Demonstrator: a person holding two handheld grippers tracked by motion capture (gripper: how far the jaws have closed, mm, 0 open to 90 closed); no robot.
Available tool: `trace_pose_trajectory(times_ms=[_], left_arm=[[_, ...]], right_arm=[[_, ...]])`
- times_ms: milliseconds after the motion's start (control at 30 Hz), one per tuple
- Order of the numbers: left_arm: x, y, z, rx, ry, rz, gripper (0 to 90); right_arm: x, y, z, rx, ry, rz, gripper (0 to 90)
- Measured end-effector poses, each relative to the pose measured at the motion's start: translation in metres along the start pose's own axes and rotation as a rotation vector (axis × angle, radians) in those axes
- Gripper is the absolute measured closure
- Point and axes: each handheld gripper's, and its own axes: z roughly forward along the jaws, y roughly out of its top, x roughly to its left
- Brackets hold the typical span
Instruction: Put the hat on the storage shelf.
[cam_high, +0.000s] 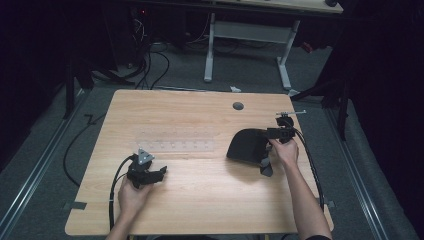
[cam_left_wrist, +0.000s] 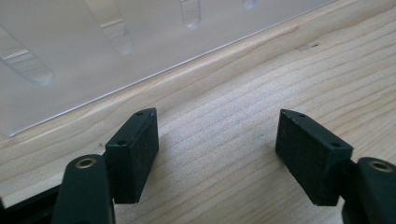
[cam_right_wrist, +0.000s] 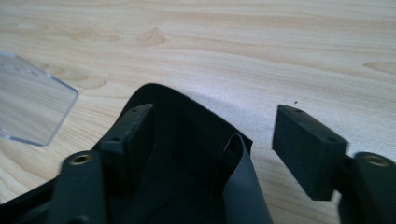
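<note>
1. Biggest thing first: the tabletop (cam_high: 200, 195) is pale wood with loads of bare room, so nothing is crowding you. The risks are all in the grab itself

2. The black fabric piece (cam_high: 247, 144) lies right of centre on the wood, with a grey strap (cam_right_wrist: 240, 186) coming off it. It looks floppy, so if you pinch only the edge it could fold or slide out. If you catch just the strap, the rest will probably dangle and drag

3. The clear plastic sheet (cam_high: 177, 146) lies flat mid-table, just left of the fabric. It's hard to spot, so a sweep with the cloth could shove it along

4. Your right gripper (cam_right_wrist: 212, 149) has its jaws standing wide, with one jaw over the fabric and the other over bare wood, and it isn't pinching anything yet. Close from here and I reckon you'd get a thin bite of the rim

5. Your left gripper (cam_left_wrist: 217, 144) sits low near the sheet's edge, jaws wide with nothing between them. Nudge it forward and it'd bump the plastic
</note>
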Motion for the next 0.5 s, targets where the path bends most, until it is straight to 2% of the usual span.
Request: trace_pose_trajectory(times_ms=[67, 200, 333, 400, 500], left_arm=[[0.0, 0.0, 0.0, 0.001, 0.0, 0.002, 30.6], [0.0, 0.0, 0.0, 0.0, 0.0, 0.0, 30.6], [0.0, 0.0, 0.0, 0.0, 0.0, -0.001, 30.5], [0.0, 0.0, 0.0, 0.0, 0.0, 0.0, 30.5], [0.0, 0.0, 0.0, 0.001, -0.001, 0.001, 30.4]], right_arm=[[0.0, -0.002, 0.002, 0.009, 0.004, -0.013, 36.1], [0.0, -0.006, 0.006, 0.031, 0.016, -0.006, 45.8], [0.002, -0.01, 0.006, 0.046, 0.0, -0.038, 53.2], [0.006, -0.01, 0.001, 0.027, 0.022, -0.054, 61.4], [0.009, -0.009, -0.004, 0.021, 0.029, -0.074, 66.5]])
